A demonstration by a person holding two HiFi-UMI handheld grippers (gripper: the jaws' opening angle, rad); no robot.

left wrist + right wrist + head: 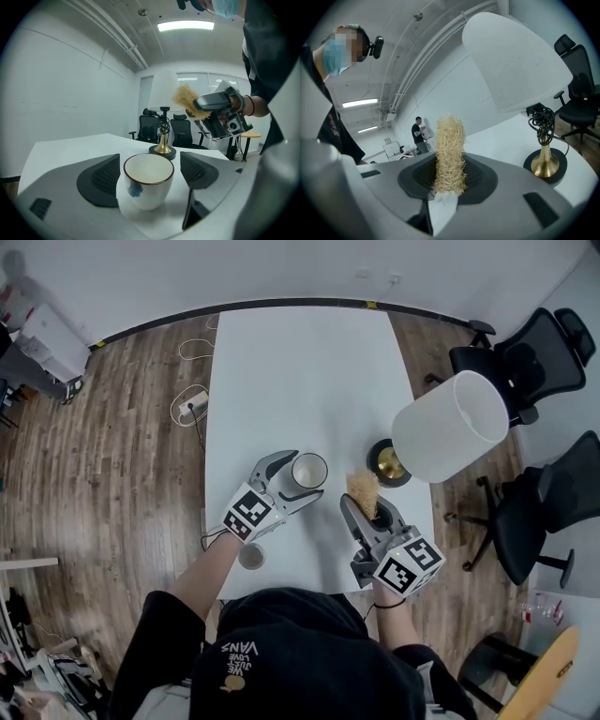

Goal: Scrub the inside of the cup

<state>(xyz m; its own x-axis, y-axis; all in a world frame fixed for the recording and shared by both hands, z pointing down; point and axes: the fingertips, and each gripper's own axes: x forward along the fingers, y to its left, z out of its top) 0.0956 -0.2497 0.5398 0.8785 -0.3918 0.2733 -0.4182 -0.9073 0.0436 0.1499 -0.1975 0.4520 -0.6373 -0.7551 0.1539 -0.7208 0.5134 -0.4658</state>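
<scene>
A white cup [308,471] with a brown rim and a blue mark stands upright on the white table [300,371]. My left gripper [302,478] is open around it. In the left gripper view the cup [148,183] sits between the two dark pads [101,180] with a gap on each side. My right gripper [366,507] hovers to the cup's right, shut on a straw-coloured fibre scrubber [363,488]. In the right gripper view the scrubber [450,150] sticks up out of the jaws of that gripper [449,180]. The scrubber [187,98] also shows above the cup in the left gripper view.
A lamp with a white shade [450,426] and a brass base [387,463] stands just right of the scrubber. A small round lid-like object [251,556] lies near the table's front edge. Black office chairs [525,352] stand at the right, and a power strip [190,404] lies on the floor at the left.
</scene>
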